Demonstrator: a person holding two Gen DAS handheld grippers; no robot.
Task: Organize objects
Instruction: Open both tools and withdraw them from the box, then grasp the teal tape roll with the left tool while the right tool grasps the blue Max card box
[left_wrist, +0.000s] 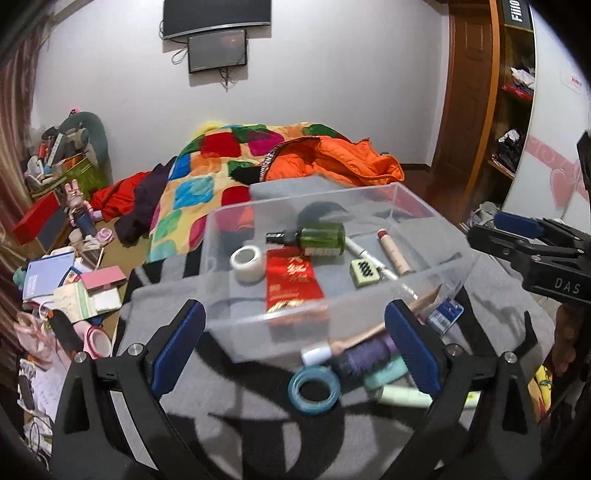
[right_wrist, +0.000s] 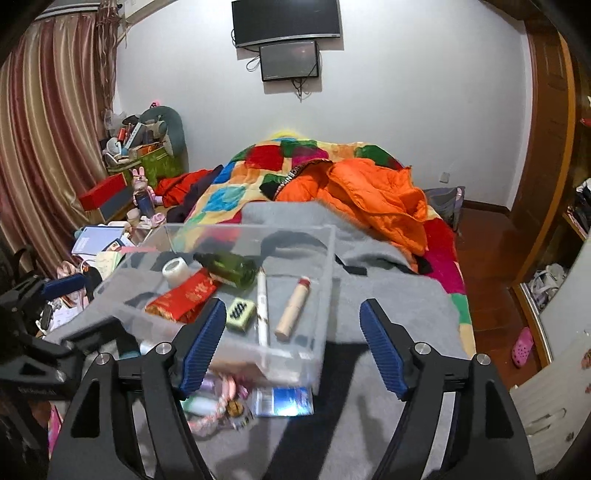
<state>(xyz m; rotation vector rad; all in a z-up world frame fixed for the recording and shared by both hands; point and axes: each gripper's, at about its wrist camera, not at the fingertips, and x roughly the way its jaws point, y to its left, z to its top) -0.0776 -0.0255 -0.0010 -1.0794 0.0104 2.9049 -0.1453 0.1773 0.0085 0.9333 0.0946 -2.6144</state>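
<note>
A clear plastic bin (left_wrist: 424, 201) (right_wrist: 325, 295) stands on a grey blanket. In it lie a green bottle (left_wrist: 317, 238) (right_wrist: 232, 267), a white tape roll (left_wrist: 248, 262) (right_wrist: 176, 270), a red packet (left_wrist: 291, 282) (right_wrist: 183, 297), a pale green case (left_wrist: 364, 272) (right_wrist: 241, 313), a white pen (right_wrist: 262, 306) and a beige tube (left_wrist: 393, 251) (right_wrist: 293, 308). In front of the bin lie a blue tape ring (left_wrist: 314, 389), a purple brush (left_wrist: 365, 354), a blue card (left_wrist: 445, 314) (right_wrist: 282, 400) and other small items. My left gripper (left_wrist: 295, 347) is open and empty above them. My right gripper (right_wrist: 293, 347) is open and empty at the bin's near right corner; it also shows in the left wrist view (left_wrist: 532, 240).
A patchwork quilt (left_wrist: 207, 177) and an orange jacket (right_wrist: 380, 199) lie on the bed behind the bin. A cluttered side table (left_wrist: 70, 280) stands to the left. A wardrobe (right_wrist: 576, 295) and wooden floor (right_wrist: 491, 295) are on the right.
</note>
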